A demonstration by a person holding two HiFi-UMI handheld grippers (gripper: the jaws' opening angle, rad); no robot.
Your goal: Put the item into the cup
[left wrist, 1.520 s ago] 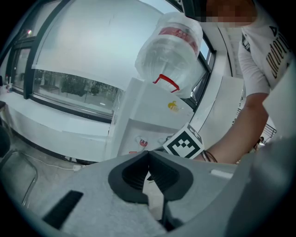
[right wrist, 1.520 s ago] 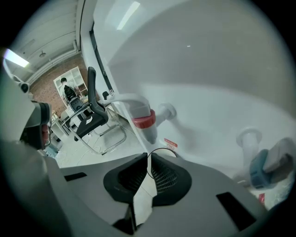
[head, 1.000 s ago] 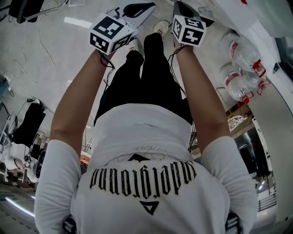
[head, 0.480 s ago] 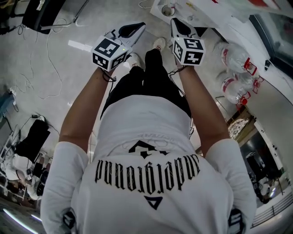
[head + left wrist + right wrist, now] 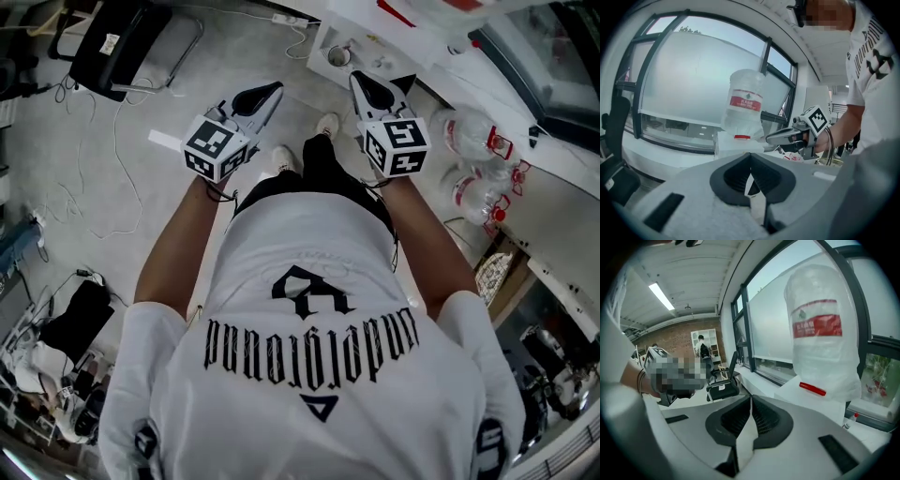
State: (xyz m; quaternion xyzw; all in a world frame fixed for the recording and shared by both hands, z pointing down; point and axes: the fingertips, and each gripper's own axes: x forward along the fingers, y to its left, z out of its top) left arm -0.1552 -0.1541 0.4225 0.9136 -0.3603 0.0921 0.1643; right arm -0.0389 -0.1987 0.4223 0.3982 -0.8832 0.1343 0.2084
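Left gripper (image 5: 270,91): jaws closed tip to tip, nothing between them; points fwd, away from the body. White table (image 5: 412,47) lies ahead and slightly to the right, at top of head view. A round cup-like vessel (image 5: 339,56) stands near its corner, w/ small objects beside it too small to identify, so the item cannot be located. Right gripper (image 5: 359,81): jaws likewise pressed together, empty; its tips sit nearer the vessel than the left's, approx. in line w/ it. Judgement: right gripper is better placed for a first reach; both are apart from the table. Water jugs (image 5: 473,155) lie on the floor, far right.
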